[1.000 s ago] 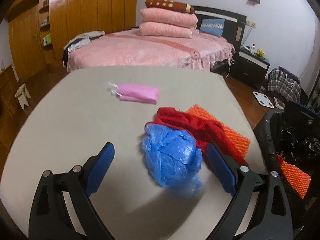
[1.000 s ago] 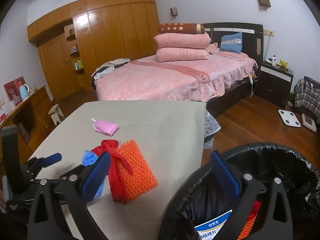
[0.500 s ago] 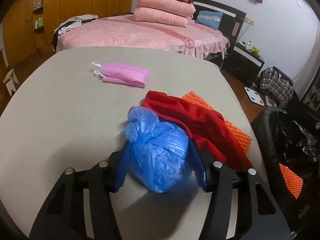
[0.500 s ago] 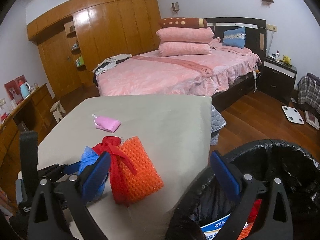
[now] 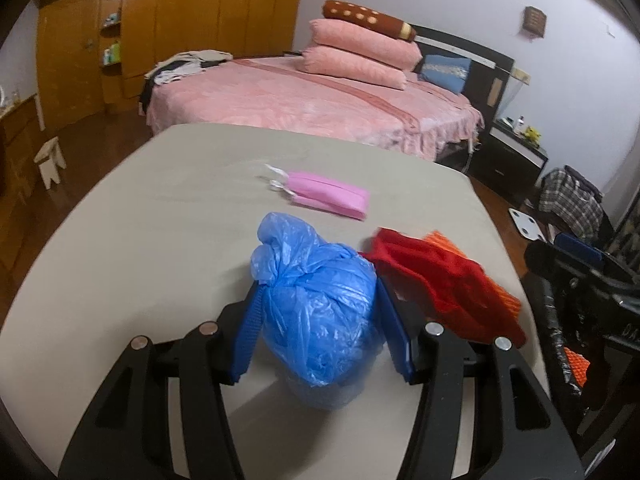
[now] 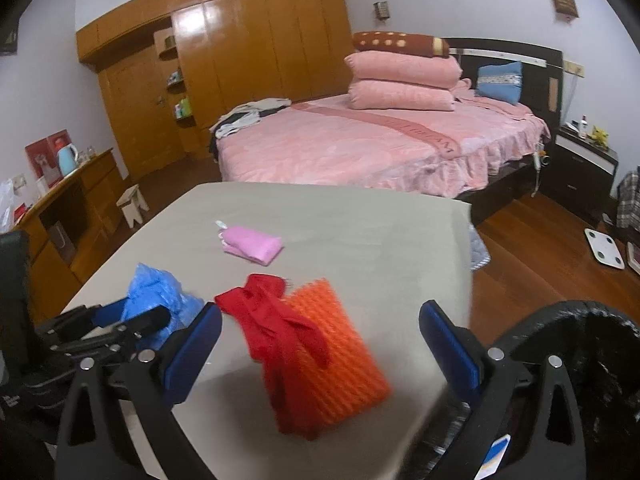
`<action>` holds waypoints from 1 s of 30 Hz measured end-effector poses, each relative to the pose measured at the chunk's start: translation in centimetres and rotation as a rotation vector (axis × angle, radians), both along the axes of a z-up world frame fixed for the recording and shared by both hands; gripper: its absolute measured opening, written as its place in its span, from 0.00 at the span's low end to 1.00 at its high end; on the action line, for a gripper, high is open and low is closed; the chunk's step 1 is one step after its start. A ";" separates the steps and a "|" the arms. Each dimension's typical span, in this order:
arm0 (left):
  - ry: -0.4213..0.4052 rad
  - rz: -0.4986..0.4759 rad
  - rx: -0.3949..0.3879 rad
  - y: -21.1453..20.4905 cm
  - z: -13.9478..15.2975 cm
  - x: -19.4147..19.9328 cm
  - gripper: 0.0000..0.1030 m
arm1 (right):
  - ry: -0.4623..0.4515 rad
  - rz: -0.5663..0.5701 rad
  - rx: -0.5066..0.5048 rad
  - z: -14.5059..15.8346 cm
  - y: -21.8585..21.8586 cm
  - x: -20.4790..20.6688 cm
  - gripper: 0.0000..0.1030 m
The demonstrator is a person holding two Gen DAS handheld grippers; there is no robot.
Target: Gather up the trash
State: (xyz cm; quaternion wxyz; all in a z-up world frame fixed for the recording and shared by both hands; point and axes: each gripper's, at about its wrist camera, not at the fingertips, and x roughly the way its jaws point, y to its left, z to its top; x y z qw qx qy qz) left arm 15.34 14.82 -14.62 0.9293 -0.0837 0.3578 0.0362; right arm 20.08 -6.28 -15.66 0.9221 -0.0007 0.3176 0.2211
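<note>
My left gripper (image 5: pixel 320 328) is shut on a crumpled blue plastic bag (image 5: pixel 316 304) and holds it just above the grey table (image 5: pixel 160 232); the bag also shows in the right wrist view (image 6: pixel 160 300). A red cloth (image 6: pixel 276 320) lies over an orange foam net (image 6: pixel 340 352) to its right. A pink folded mask (image 6: pixel 252 244) lies farther back. My right gripper (image 6: pixel 320 344) is open and empty, hovering over the red cloth and net. A black-lined trash bin (image 6: pixel 580 360) stands at the table's right edge.
A pink bed (image 6: pixel 380 140) with stacked pillows lies beyond the table. Wooden wardrobes (image 6: pixel 240 60) line the back wall. A small stool (image 6: pixel 132 204) and a white scale (image 6: pixel 604 248) sit on the wood floor. A nightstand (image 6: pixel 584 168) is at the right.
My left gripper closed on the blue bag and lifted it away from the red cloth. My right gripper moved left from over the bin to over the cloth and net.
</note>
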 end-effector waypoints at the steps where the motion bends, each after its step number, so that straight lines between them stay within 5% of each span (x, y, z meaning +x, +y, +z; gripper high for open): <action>1: -0.002 0.006 0.004 0.3 0.1 0.0 0.52 | 0.002 0.008 -0.004 -0.2 0.4 0.1 0.93; 14: -0.010 0.049 0.018 2.9 0.6 -0.7 0.52 | 0.073 0.084 -0.074 -3.2 4.9 1.7 0.74; 17: -0.013 0.049 0.019 3.0 0.6 -0.7 0.52 | 0.097 0.103 -0.086 -3.8 5.4 1.7 0.61; 22: -0.015 0.051 0.016 3.0 0.6 -0.7 0.52 | 0.128 0.149 -0.078 -4.0 5.7 1.2 0.25; 30: -0.035 0.046 0.022 2.6 1.7 -1.0 0.52 | 0.097 0.193 -0.035 -2.3 5.7 0.0 0.11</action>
